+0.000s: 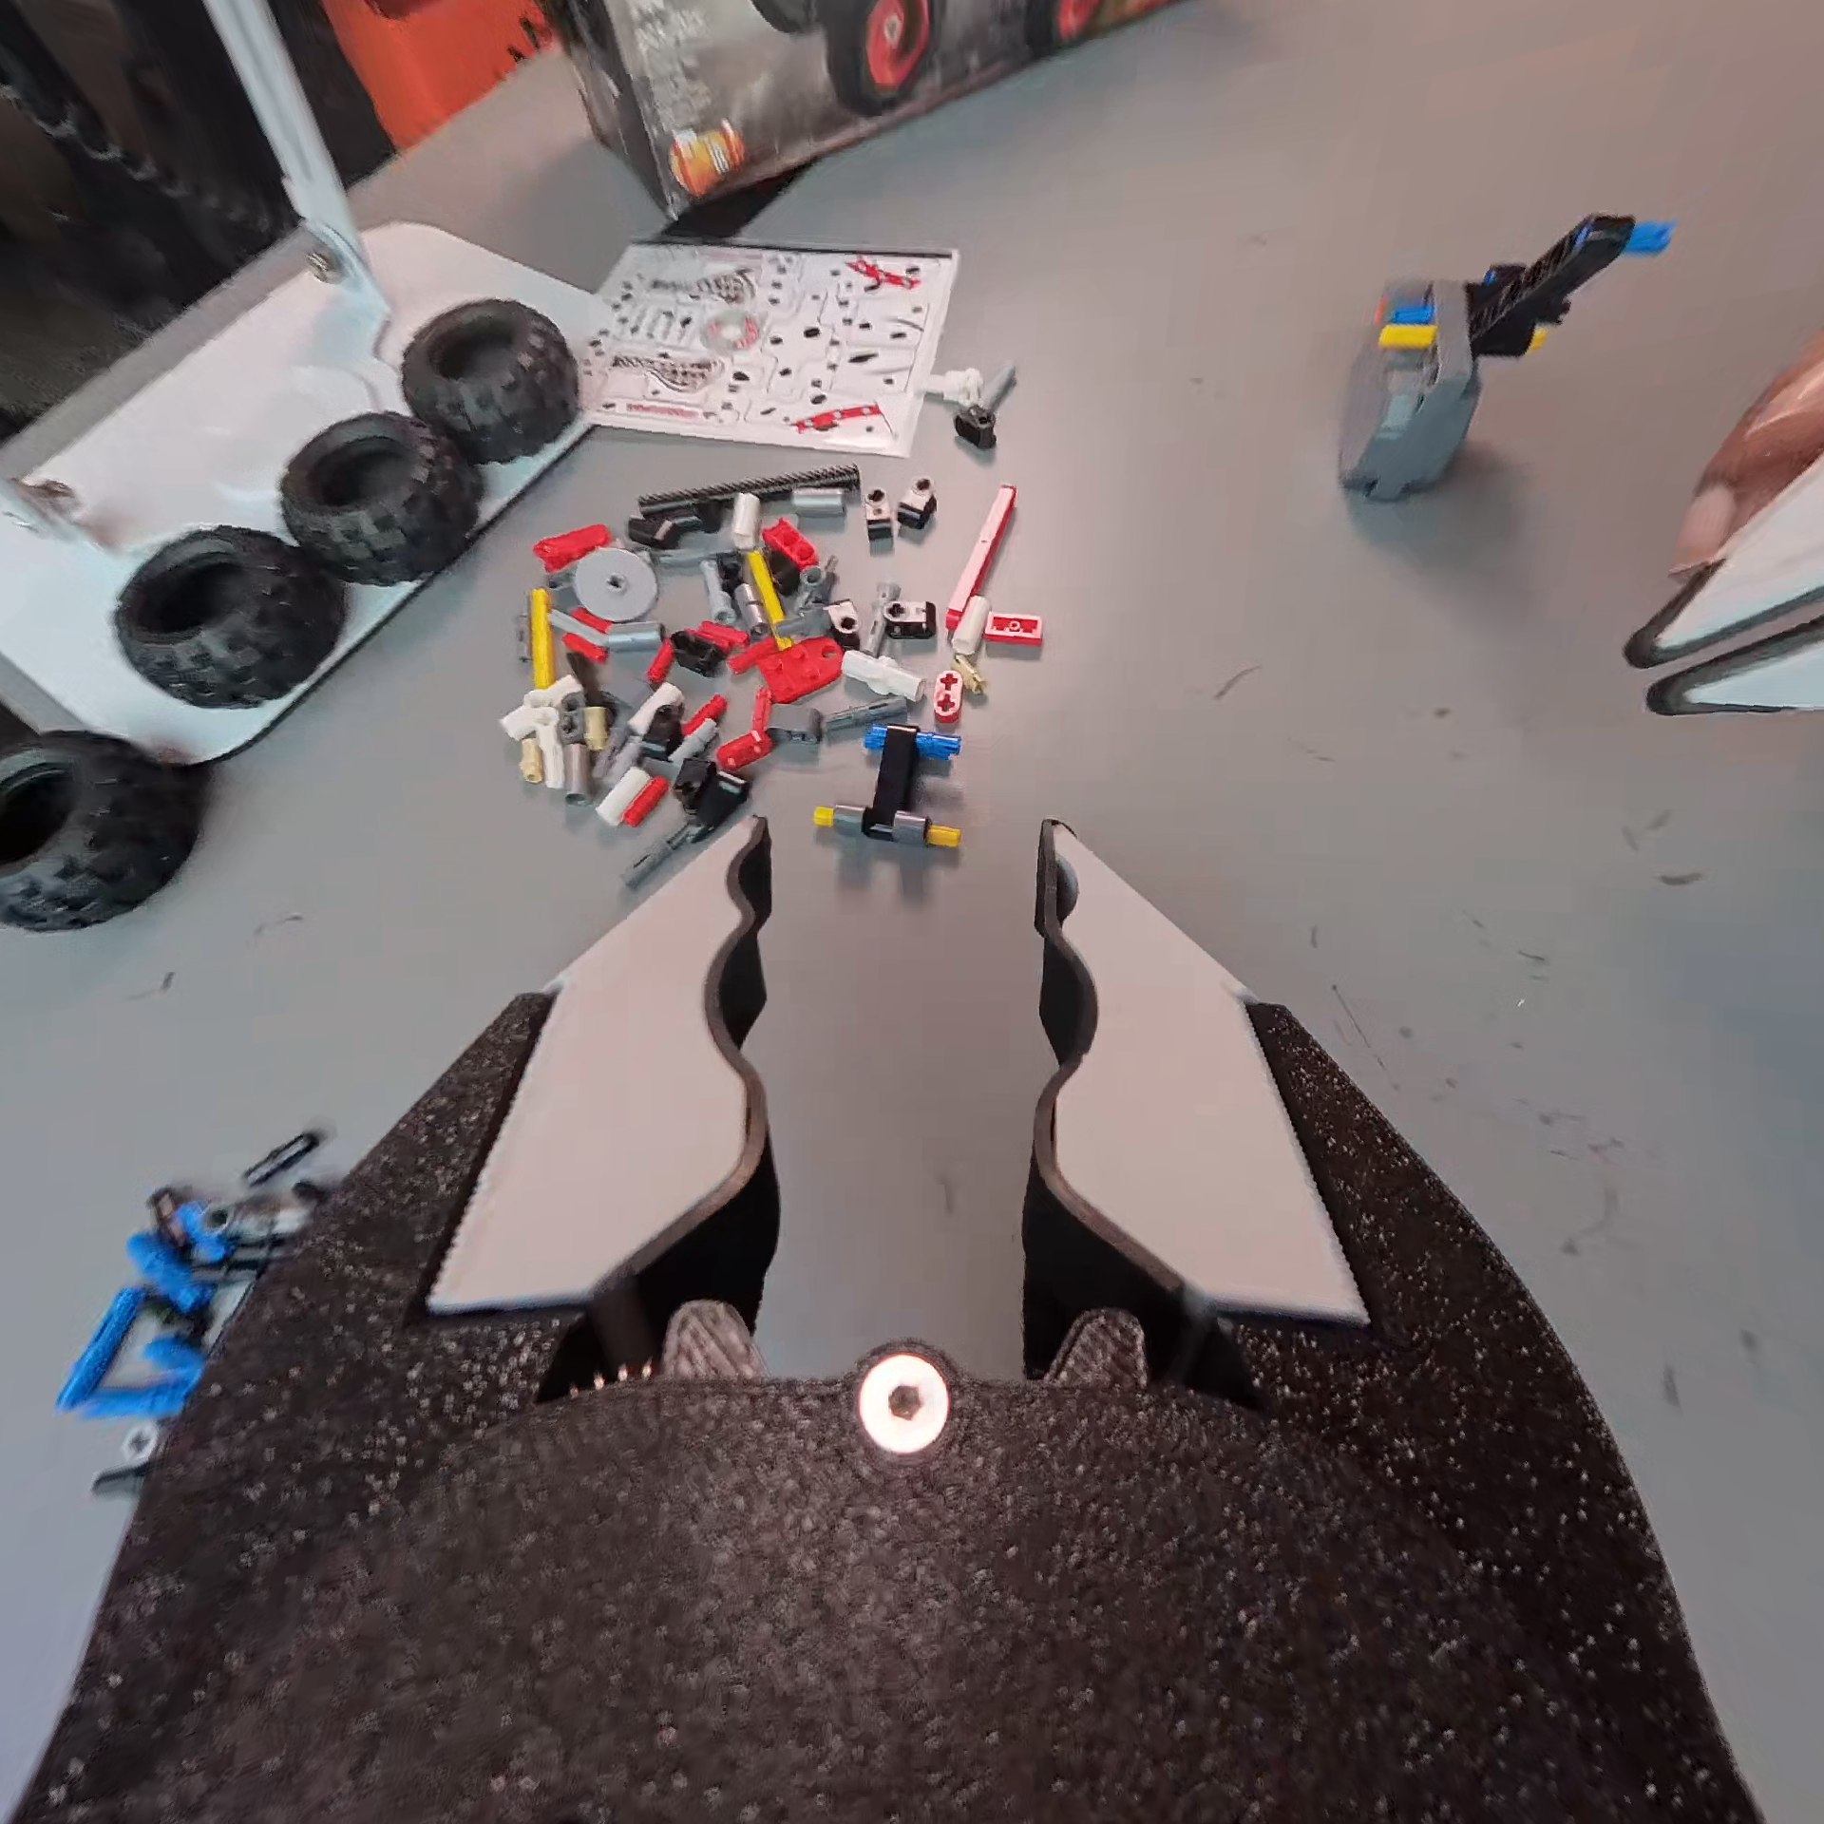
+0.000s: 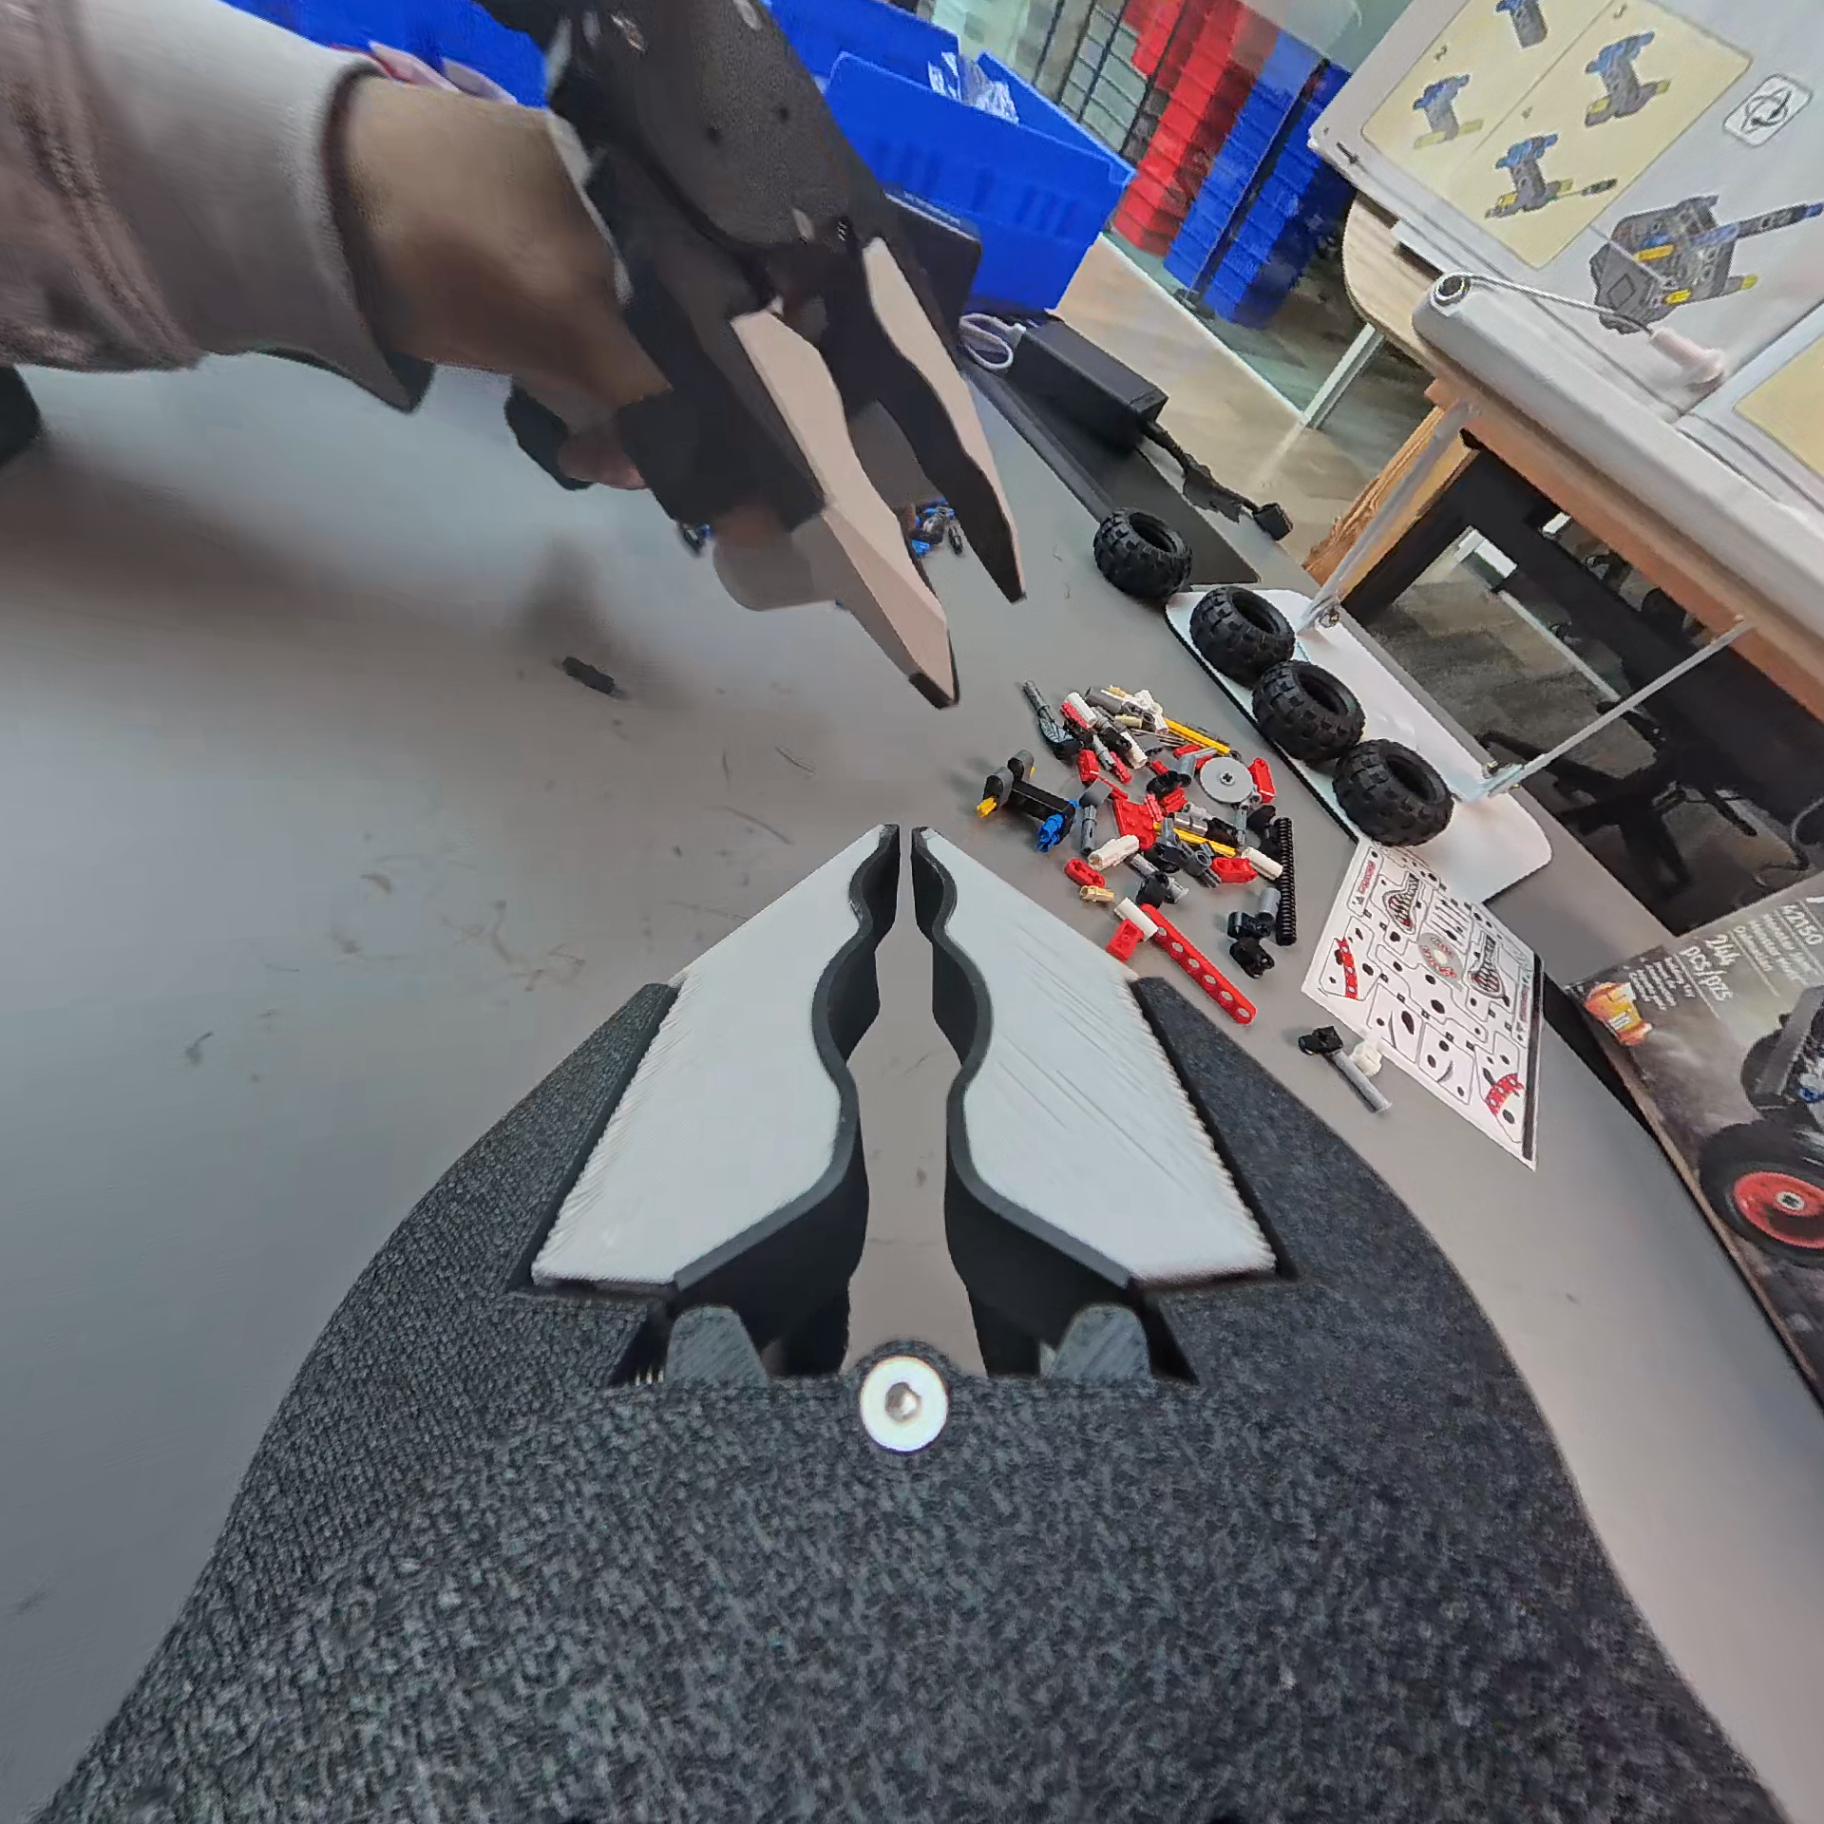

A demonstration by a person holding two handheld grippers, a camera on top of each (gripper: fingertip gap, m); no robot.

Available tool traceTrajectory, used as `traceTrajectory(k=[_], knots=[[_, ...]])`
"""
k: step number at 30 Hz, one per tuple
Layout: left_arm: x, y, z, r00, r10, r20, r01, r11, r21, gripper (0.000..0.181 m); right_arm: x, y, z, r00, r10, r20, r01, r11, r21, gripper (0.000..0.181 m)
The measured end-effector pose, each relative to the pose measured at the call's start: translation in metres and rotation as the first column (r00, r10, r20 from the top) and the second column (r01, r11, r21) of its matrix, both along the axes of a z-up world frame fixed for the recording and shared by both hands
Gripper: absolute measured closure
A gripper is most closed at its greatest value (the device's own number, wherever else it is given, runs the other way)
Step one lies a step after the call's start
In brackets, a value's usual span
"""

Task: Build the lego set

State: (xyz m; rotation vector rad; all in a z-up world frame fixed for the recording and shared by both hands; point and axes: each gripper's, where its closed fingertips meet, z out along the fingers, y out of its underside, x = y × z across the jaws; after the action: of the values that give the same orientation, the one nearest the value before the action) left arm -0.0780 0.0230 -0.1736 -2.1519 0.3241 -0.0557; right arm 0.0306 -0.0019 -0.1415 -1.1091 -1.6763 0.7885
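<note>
Ahead of the gaping left gripper (image 1: 903, 878), mixed lego pieces (image 1: 750, 642); right gripper (image 2: 905, 839) closed, empty.

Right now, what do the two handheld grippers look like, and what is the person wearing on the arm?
Each gripper has a black, speckled, grainy body with a silver hex screw at the centre. The left gripper and right gripper both carry two flat light-grey fingers edged with wavy black pads. The arm holding the left gripper wears a greyish-brown knit sleeve.

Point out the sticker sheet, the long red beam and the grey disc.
sticker sheet (image 1: 780, 341), left wrist view, centre of the sheet.
long red beam (image 2: 1199, 972), right wrist view, mid-length of the beam.
grey disc (image 1: 614, 584), left wrist view, its hub.
</note>
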Motion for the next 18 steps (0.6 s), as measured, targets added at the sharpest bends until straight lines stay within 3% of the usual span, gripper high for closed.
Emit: traceTrajectory(k=[4, 6, 10, 12, 14, 16, 18], knots=[[0.007, 0.026, -0.039, 0.996, -0.087, 0.019, 0.089, 0.972, -0.217, 0.132, 0.003, 0.006, -0.003, 1.0, -0.009, 0.002, 0.009, 1.0, 0.002, 0.179], [0.004, 0.033, -0.049, 0.995, -0.101, -0.021, 0.092, 0.964, -0.25, 0.144, 0.004, 0.008, -0.003, 1.0, -0.012, 0.002, 0.012, 1.0, 0.005, 0.179], [0.009, 0.03, -0.043, 0.992, -0.124, -0.014, 0.118, 0.966, -0.232, 0.146, 0.004, 0.006, 0.0, 1.0, -0.003, -0.014, 0.003, 1.0, 0.002, 0.179], [0.034, 0.017, -0.02, 0.969, -0.165, 0.184, 0.193, 0.97, -0.147, 0.146, 0.004, 0.005, 0.007, 0.998, 0.003, -0.06, -0.004, 1.0, -0.011, 0.179], [0.066, -0.006, 0.02, 0.864, -0.258, 0.433, 0.285, 0.959, 0.002, 0.146, 0.004, 0.001, 0.021, 0.99, 0.028, -0.141, -0.032, 0.999, -0.023, 0.172], [0.09, -0.037, 0.059, 0.682, -0.35, 0.642, 0.341, 0.929, 0.144, 0.146, 0.007, -0.009, 0.038, 0.968, 0.081, -0.239, -0.09, 0.995, -0.03, 0.164], [0.105, -0.066, 0.087, 0.493, -0.409, 0.767, 0.359, 0.9, 0.249, 0.147, 0.011, -0.024, 0.054, 0.936, 0.15, -0.318, -0.172, 0.984, -0.043, 0.161]])
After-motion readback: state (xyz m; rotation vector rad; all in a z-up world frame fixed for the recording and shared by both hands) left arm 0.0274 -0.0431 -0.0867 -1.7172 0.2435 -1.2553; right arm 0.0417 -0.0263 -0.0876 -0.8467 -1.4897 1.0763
